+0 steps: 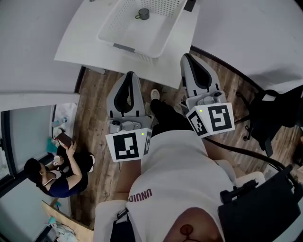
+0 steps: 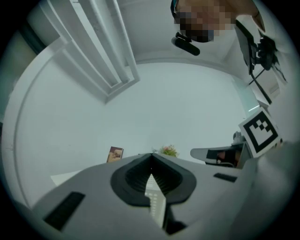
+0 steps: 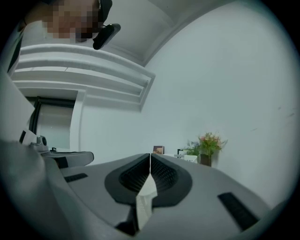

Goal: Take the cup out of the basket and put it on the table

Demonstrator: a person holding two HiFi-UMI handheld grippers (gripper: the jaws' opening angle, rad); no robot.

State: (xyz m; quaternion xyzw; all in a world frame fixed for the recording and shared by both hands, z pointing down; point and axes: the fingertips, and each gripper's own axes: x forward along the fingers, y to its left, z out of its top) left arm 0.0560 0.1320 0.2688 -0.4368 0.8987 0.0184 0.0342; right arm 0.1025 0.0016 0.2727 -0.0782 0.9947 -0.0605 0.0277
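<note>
Hanging short of the basket point(image 1: 110, 23), left gripper point(image 1: 129, 75) and right gripper point(image 1: 186, 57) both clenched, empty — worth opening one wide before dipping in for the cup point(image 1: 143, 13).

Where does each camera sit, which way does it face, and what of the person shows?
Head view: on the person's head, facing steeply down: torso, left gripper, right gripper, the cup in the basket on the table.
Left gripper view: on the left gripper, level along its shut jaws toward a white wall; right gripper at right.
Right gripper view: likewise along its shut jaws; left gripper at left.
Shared: both gripper views show the framed picture and a plant.
</note>
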